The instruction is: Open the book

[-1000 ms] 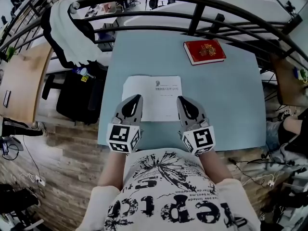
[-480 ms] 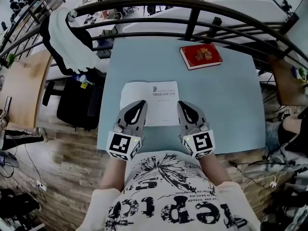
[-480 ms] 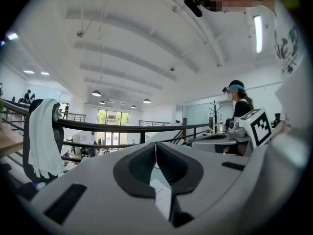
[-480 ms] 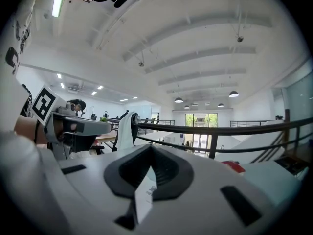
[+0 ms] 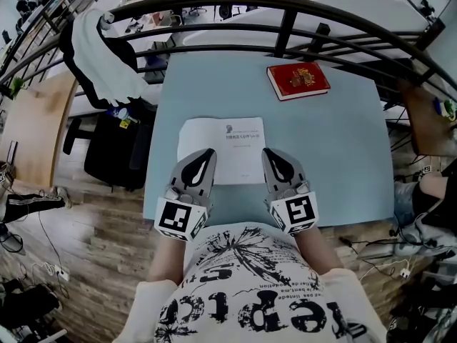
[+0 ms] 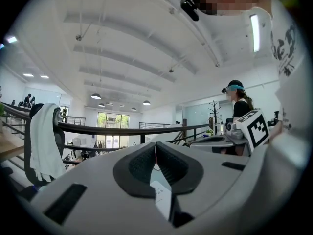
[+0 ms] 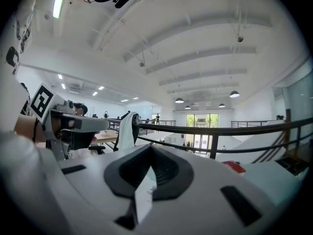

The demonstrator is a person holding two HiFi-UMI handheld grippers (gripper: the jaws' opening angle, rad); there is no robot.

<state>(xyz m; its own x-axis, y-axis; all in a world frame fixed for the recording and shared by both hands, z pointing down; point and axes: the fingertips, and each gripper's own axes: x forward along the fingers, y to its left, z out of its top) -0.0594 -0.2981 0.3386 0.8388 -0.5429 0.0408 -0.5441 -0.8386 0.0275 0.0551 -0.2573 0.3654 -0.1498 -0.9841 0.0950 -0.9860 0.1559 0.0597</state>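
Observation:
A white booklet (image 5: pixel 223 143) lies closed and flat on the light blue table (image 5: pixel 335 156), its printed cover up. Both grippers hover level over its near edge. My left gripper (image 5: pixel 206 153) is over the near left corner and my right gripper (image 5: pixel 268 152) over the near right corner. In the left gripper view the jaws of my left gripper (image 6: pixel 155 147) meet at the tips, with only the booklet's white page (image 6: pixel 161 199) showing through the gap below. The jaws of my right gripper (image 7: pixel 150 147) also meet, with nothing held.
A red book (image 5: pixel 298 80) lies at the table's far right and also shows as the red book (image 7: pixel 234 166) in the right gripper view. A dark railing (image 5: pixel 285 27) runs behind the table with a white and black jacket (image 5: pixel 107 52) hung on it. A black chair (image 5: pixel 114 145) stands left of the table.
My left gripper has risen a little and drawn back toward the person. The right gripper and the booklet have stayed as they were.

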